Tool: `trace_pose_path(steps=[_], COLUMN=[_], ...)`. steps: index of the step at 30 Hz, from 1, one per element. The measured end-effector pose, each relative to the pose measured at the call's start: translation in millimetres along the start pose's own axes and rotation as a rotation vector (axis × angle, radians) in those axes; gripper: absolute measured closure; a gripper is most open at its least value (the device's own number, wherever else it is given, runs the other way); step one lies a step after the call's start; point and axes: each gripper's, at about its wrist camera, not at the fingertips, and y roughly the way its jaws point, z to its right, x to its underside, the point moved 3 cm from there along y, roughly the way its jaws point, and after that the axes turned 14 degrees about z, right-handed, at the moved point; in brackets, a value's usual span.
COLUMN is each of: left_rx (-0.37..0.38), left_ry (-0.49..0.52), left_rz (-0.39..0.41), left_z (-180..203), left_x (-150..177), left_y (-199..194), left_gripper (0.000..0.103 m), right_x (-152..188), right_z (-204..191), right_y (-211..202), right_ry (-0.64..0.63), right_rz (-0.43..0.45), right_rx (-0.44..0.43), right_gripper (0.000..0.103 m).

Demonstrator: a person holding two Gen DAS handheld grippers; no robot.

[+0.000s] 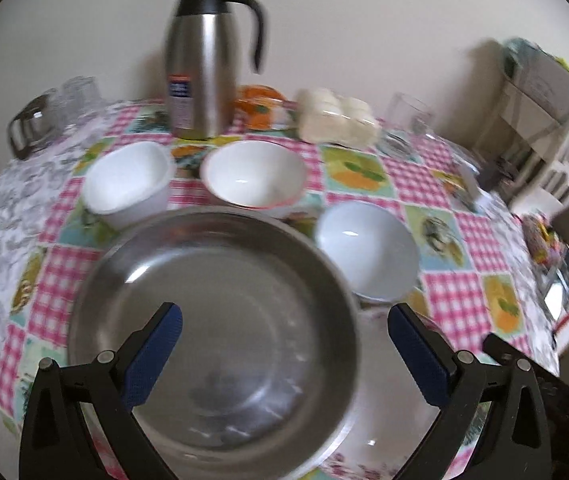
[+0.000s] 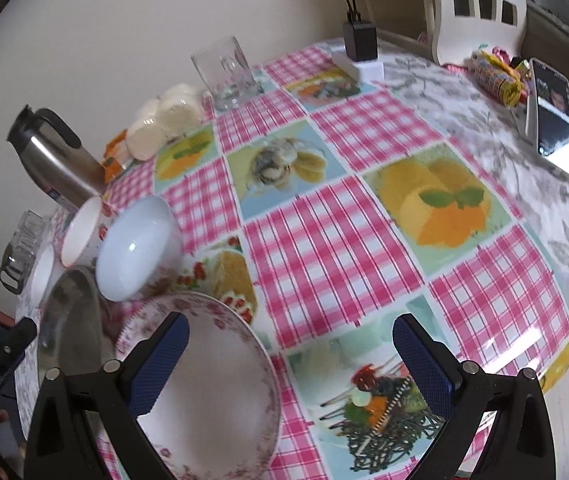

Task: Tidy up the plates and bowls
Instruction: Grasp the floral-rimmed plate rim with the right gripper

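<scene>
A large steel plate lies on the table just under my left gripper, which is open and empty above it. The steel plate's right rim overlaps a floral china plate. Three white bowls stand behind: one at left, one in the middle with a red rim, one at right. In the right wrist view my right gripper is open and empty over the floral plate, with the steel plate and a white bowl to its left.
A steel thermos jug stands at the back by the wall. Drinking glasses, a glass jug and a pack of white rolls line the far edge. A phone, a charger and a white chair are at the right.
</scene>
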Motion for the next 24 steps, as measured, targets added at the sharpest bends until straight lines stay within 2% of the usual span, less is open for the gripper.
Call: trace_pose_path(steps=[5,14,16,18,20,24], left_rx=[-0.011,-0.029,-0.028,-0.022,-0.021,-0.023], left_ry=[0.055,0.032,0.032,0.026,0.03,0.036], left_rz=[-0.002,-0.017,-0.04,-0.057,-0.062,-0.055], left_z=[19.9,23.7,23.7,23.1,23.1,24.1], left_x=[5.6,12.4,15.7,19.0,20.0,19.9], left_y=[2.8,9.2,13.5,16.6,17.2,15.5], left_gripper=[0.001,0.001,0.001,0.001,0.001,0.002], right_x=[11.2,29.3,31.8,32.6,33.5,33.6], right_z=[2.3,2.1,1.0,-1.0,-2.9,-5.6], right_y=[11.5,30.9,32.5,32.5,32.7,35.9], right_ry=[-0.027,-0.048,-0.035,-0.033,-0.046,-0.025], right_rz=[-0.056,-0.141,-0.148,-0.149,-0.15,-0.161], right_rx=[0.002,0.002,-0.027,-0.047,-0.053,-0.096], right_gripper=[0.0,0.001,0.007,0.021,0.027,0.059])
